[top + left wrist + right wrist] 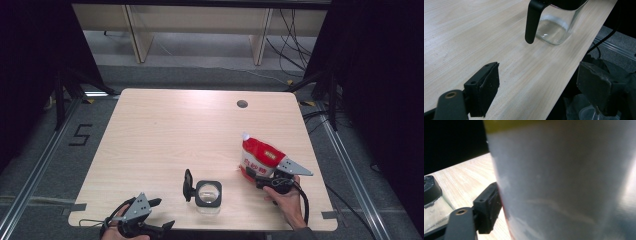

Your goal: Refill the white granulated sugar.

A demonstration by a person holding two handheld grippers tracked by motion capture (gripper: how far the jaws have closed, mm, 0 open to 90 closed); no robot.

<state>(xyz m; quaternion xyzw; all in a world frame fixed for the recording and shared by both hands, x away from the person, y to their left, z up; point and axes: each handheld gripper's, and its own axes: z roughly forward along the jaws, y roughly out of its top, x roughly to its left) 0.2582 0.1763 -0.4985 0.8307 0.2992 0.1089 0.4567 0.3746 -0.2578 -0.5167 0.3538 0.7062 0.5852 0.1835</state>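
**Q:** What does the figure show at the near right of the desk (165, 125)?

**A:** A red and white refill pouch (259, 158) stands upright near the desk's right edge, spout up. The right tongs (262, 176) sit at its base. In the right gripper view one black pad (489, 207) lies against the pouch wall (564, 182); the other pad is hidden behind the pouch. The jaws stand wide with the pouch between them. Whether both pads already press cannot be told.

**Q:** And the other hand?

**A:** The left tongs (159, 216) rest at the near edge, towards the left corner, spread and empty. Their view looks along the near edge to a glass jar (556, 27) with a black handle (532, 21). In the high view the jar (208, 194) stands close to the near edge, between the two hands, apart from both.

**Q:** How is the step best done?

**A:** The step appears to be securing the pouch. A soft pouch likely buckles under a hard squeeze, so the grip should close gently and square to its flat faces. Gripping low, near the base, probably leaves the top free to flop; a hold nearer the middle would steady it. The lift should be straight up, keeping the spout upward, before any move toward the jar.

**Q:** What could go wrong?

**A:** The pouch may tip towards the right edge if pushed before it is pinched.
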